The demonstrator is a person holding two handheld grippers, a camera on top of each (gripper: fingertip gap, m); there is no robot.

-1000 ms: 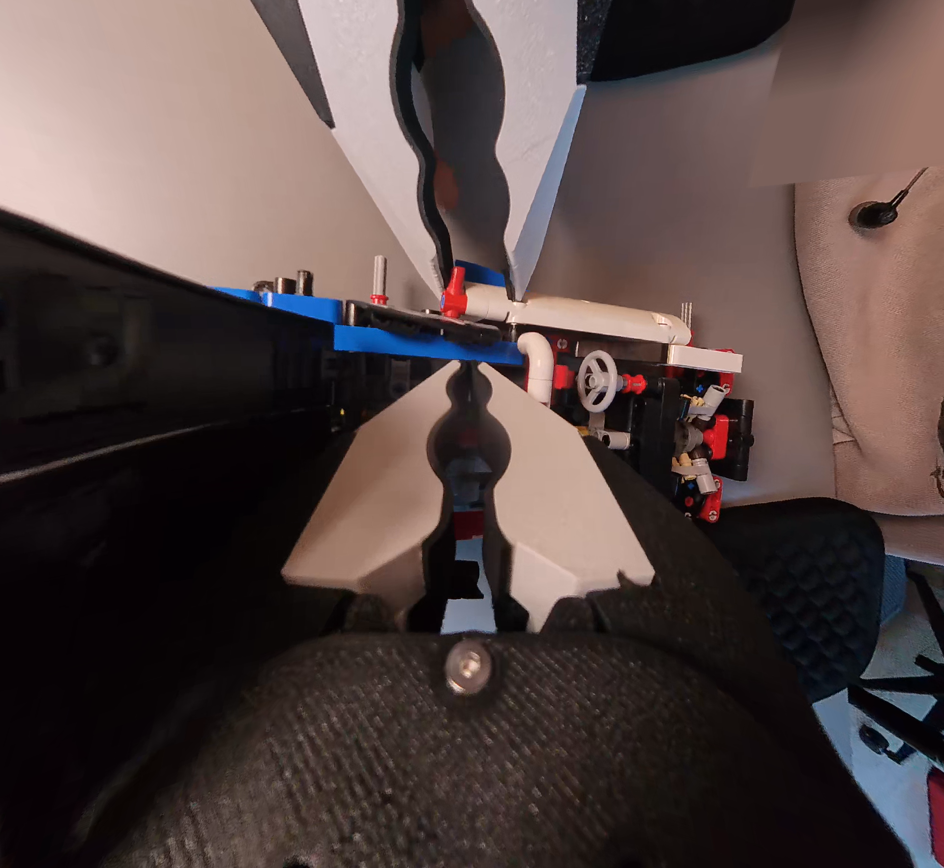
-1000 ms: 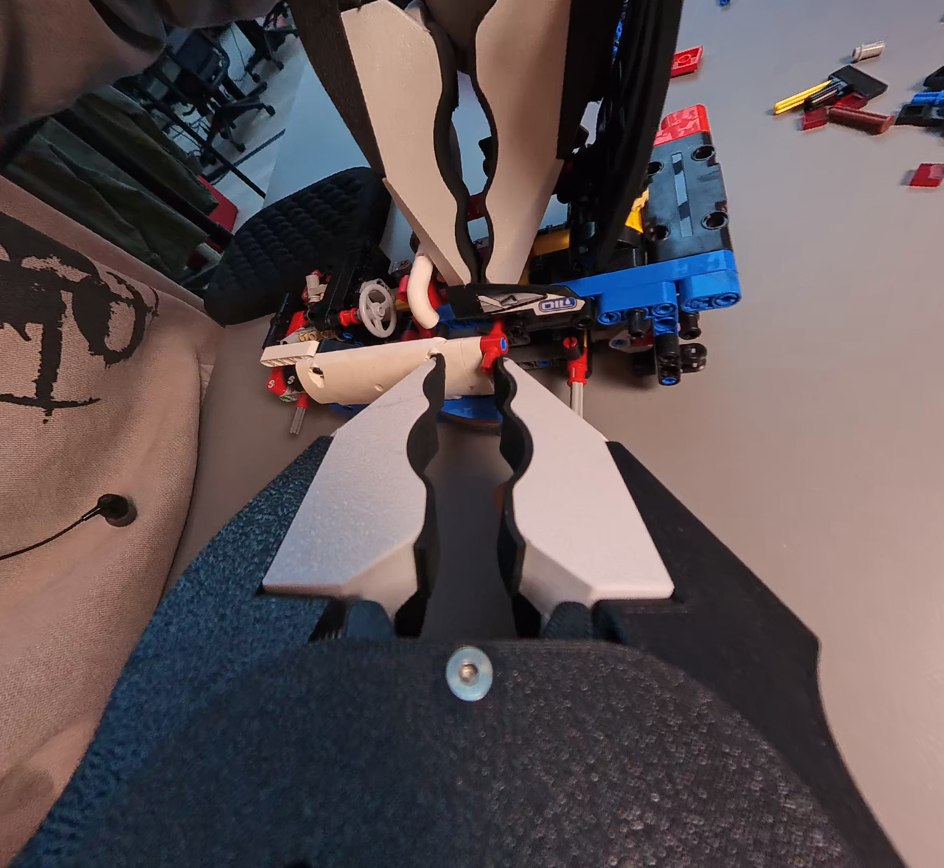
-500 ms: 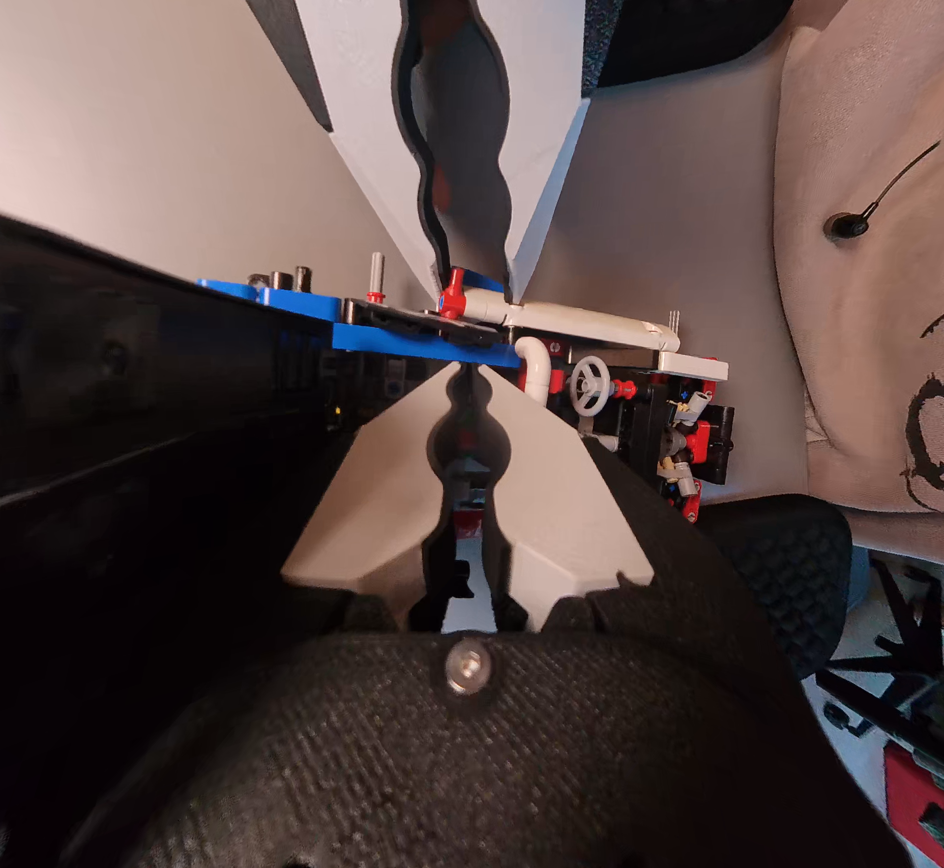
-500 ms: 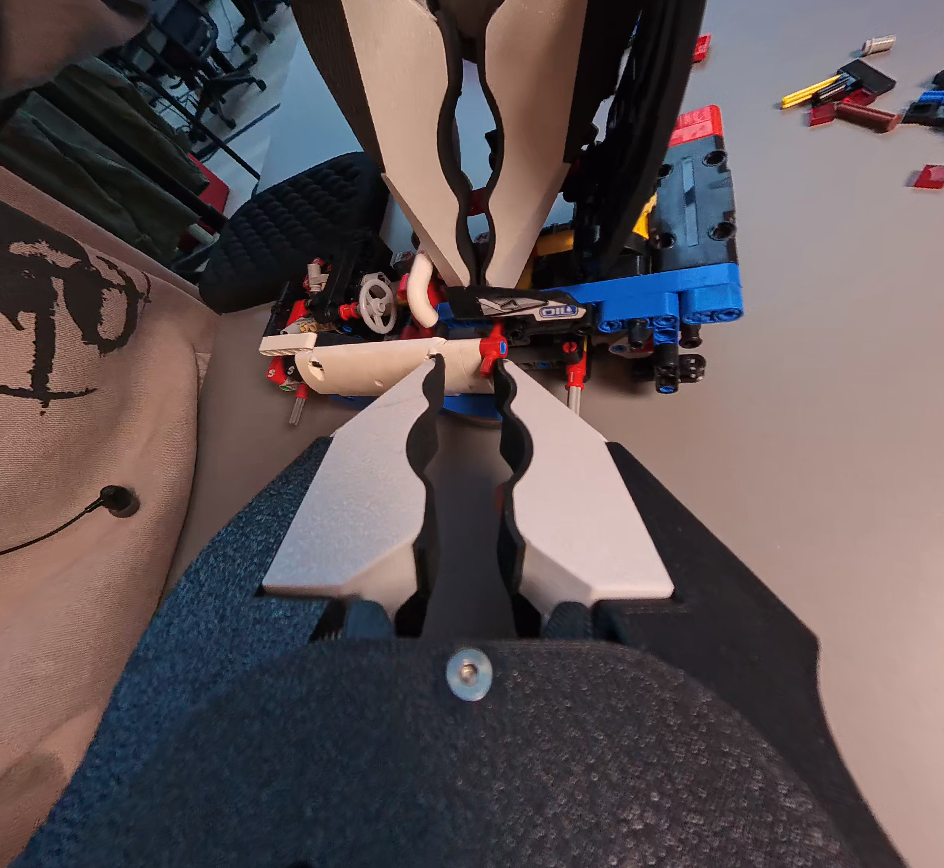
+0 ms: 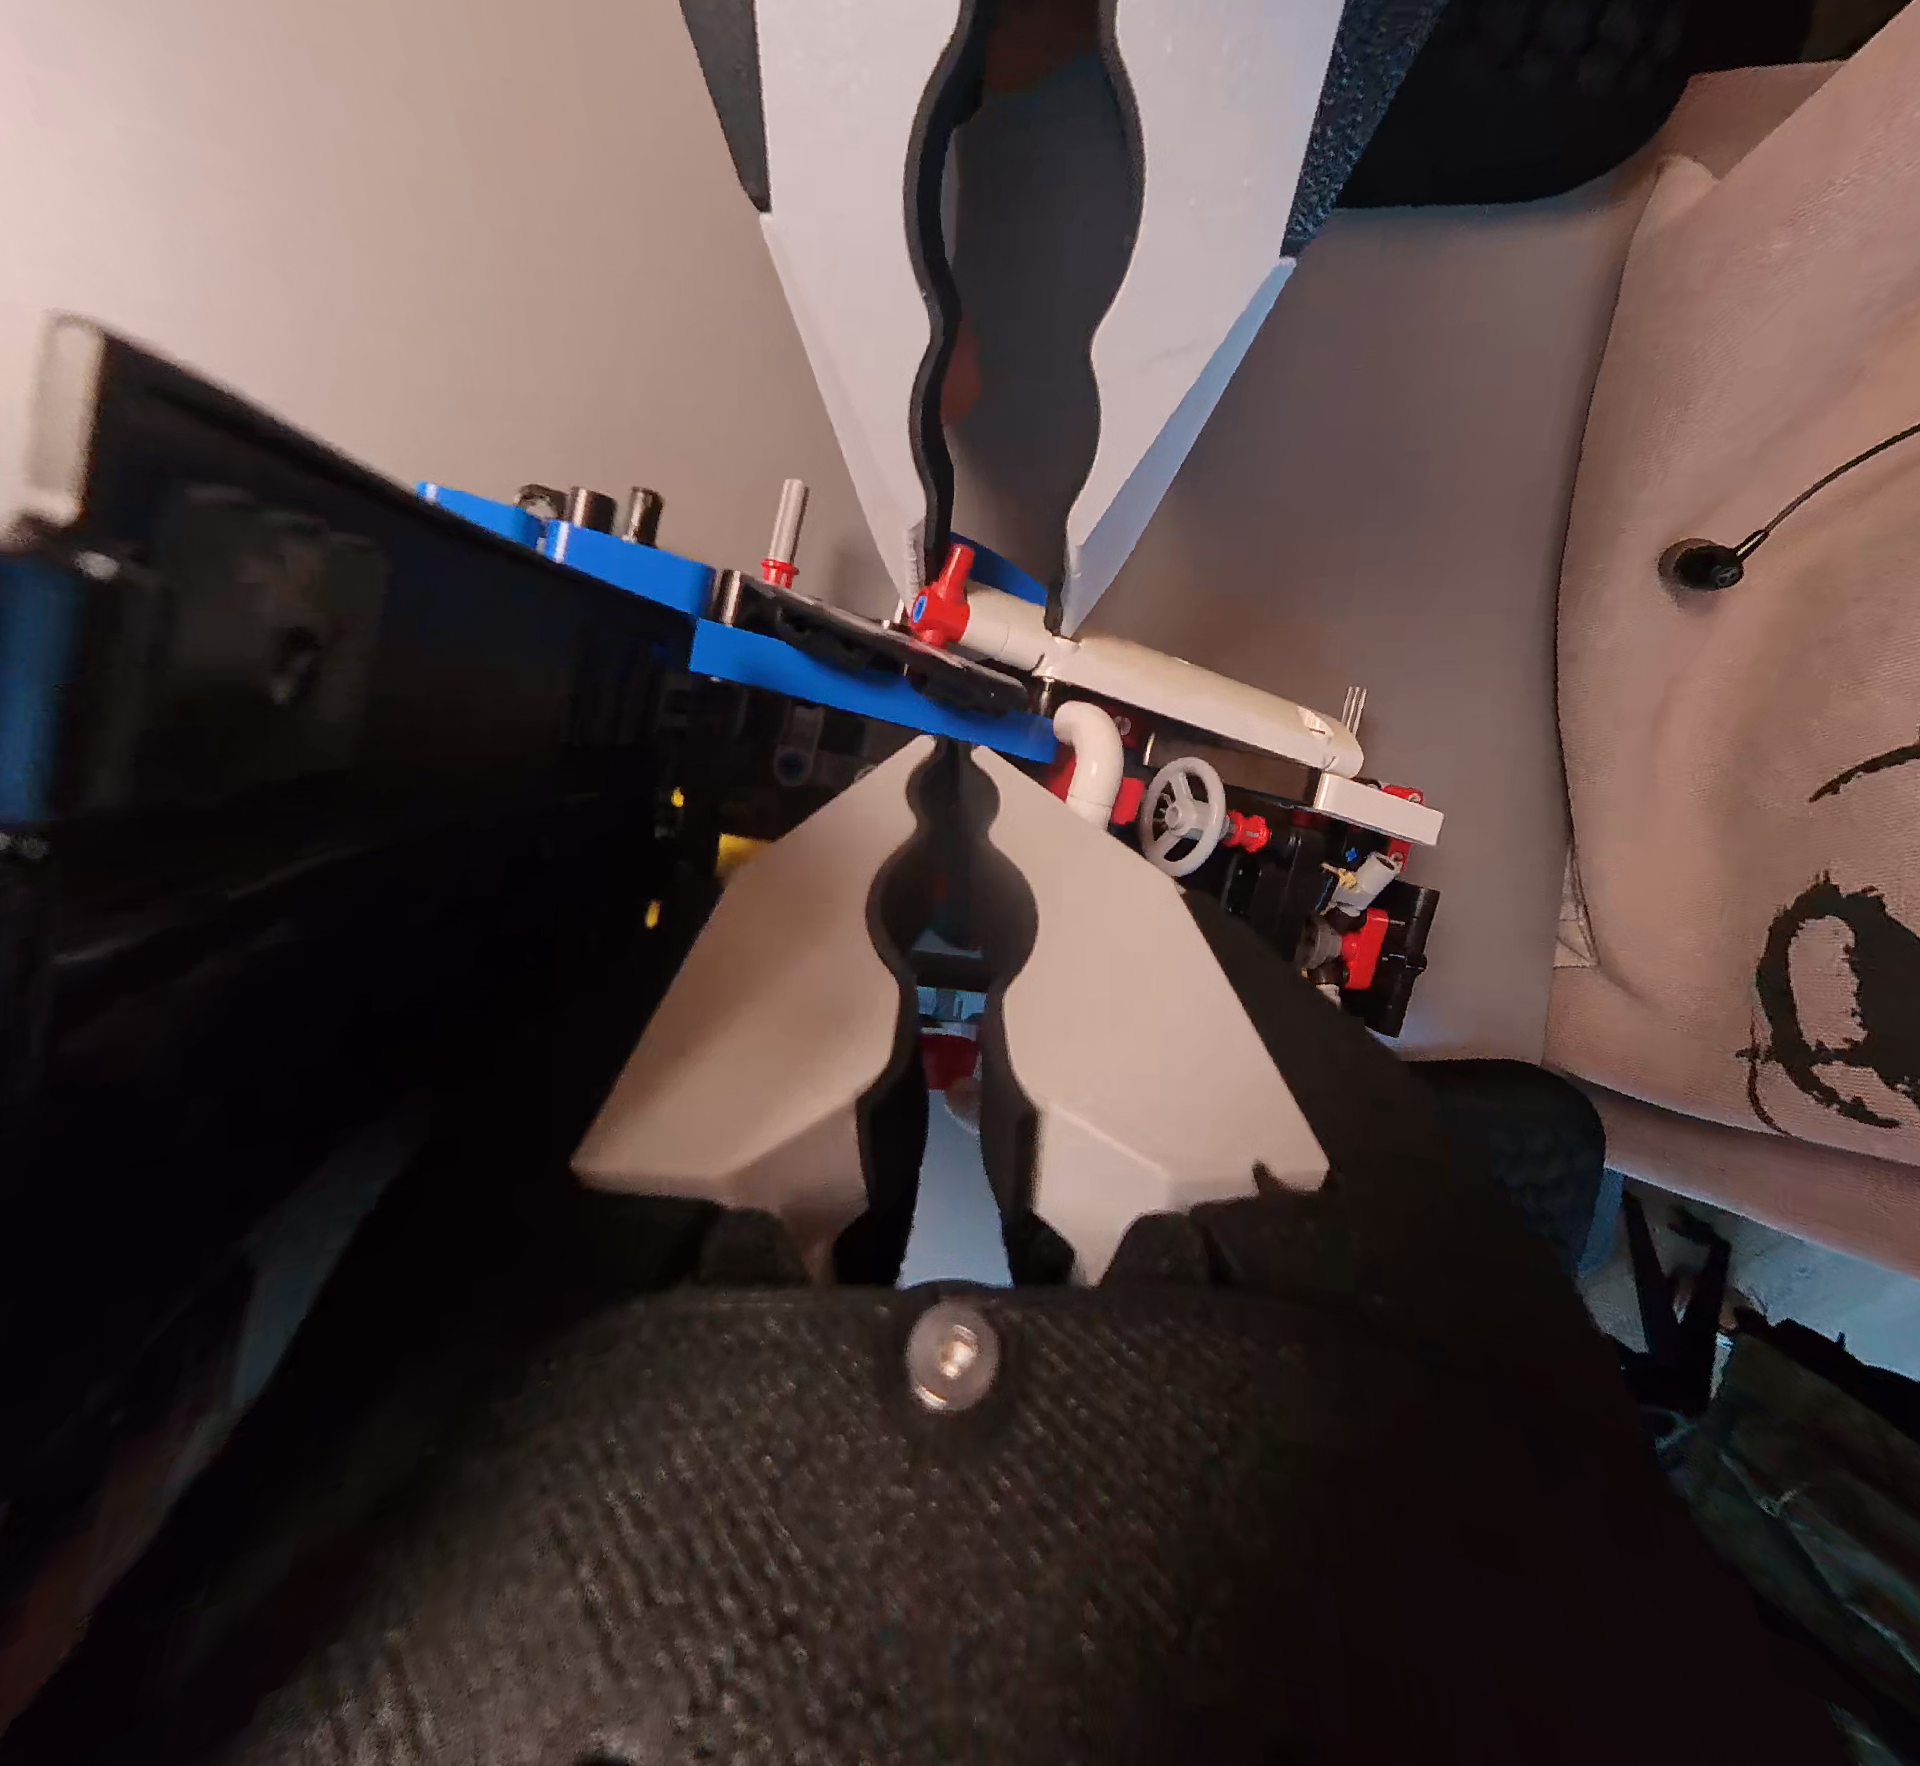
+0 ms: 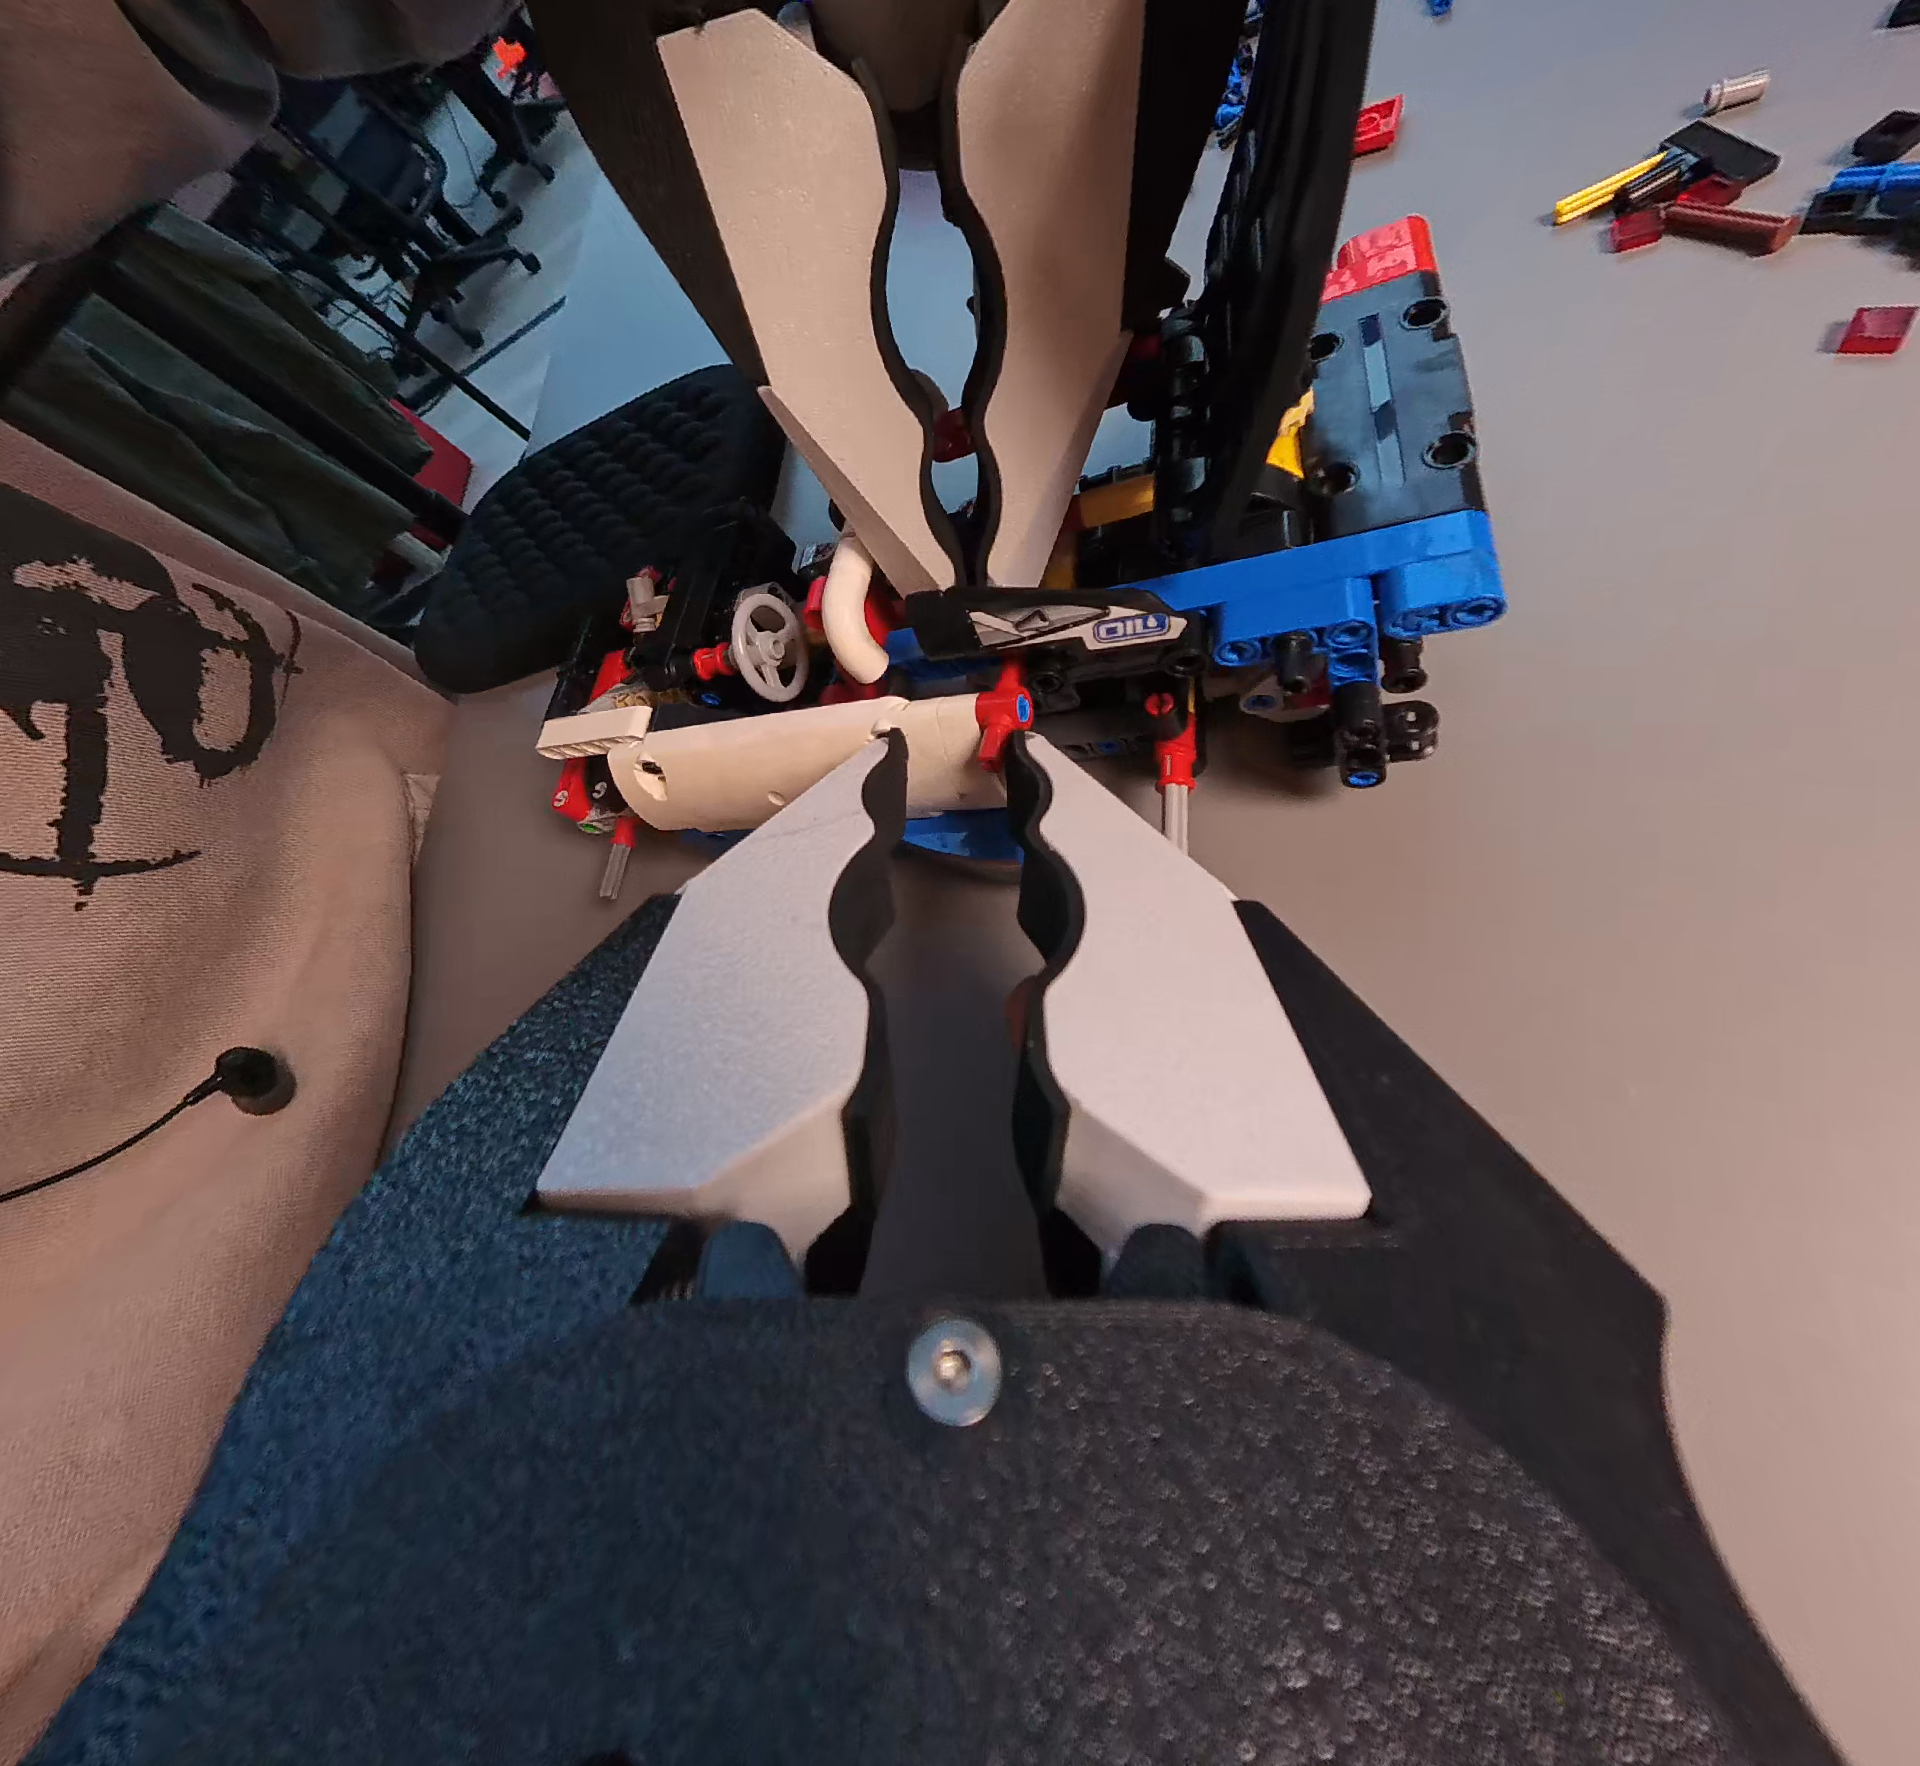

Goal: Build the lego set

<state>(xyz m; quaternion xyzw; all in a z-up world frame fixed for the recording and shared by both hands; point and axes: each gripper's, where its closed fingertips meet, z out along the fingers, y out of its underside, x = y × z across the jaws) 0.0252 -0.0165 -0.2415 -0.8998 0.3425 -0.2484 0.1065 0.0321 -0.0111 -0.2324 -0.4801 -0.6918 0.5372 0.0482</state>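
Far left in the right wrist view: beige sweatshirt with a black print (image 6: 156,885), a thin black cord across it. Next to it, black mesh office chair (image 6: 603,511) beyond the table edge.

Centre, on the grey table (image 6: 1662,885): partly built lego vehicle of blue, black, red and white pieces (image 6: 1382,407), lying on its side. At its left end, small grey steering wheel (image 6: 769,646) and bent white tube (image 6: 847,615). Below these, long white curved panel (image 6: 748,760) ending in a red cross-shaped connector (image 6: 1000,714).

Right gripper (image 6: 951,750) reaching in from below, jaws narrowed to a moderate gap and pinching the connector end of the white curved panel, one tip on either side. Left gripper (image 6: 971,573) coming from the opposite side, tips almost together, clamped on the vehicle at the edge beside the black panel with a sticker (image 6: 1039,625).

Further right, blue beam (image 6: 1351,584) with black pins. Far right, scattered loose pieces in red, yellow, black and blue (image 6: 1704,199), well apart from the vehicle.

Same grips in the left wrist view: left gripper (image 5: 951,760) nipping the thin blue plate (image 5: 810,667), right gripper (image 5: 987,599) astride the panel (image 5: 1174,677) by the connector (image 5: 940,610); sweatshirt (image 5: 1766,677) at right.
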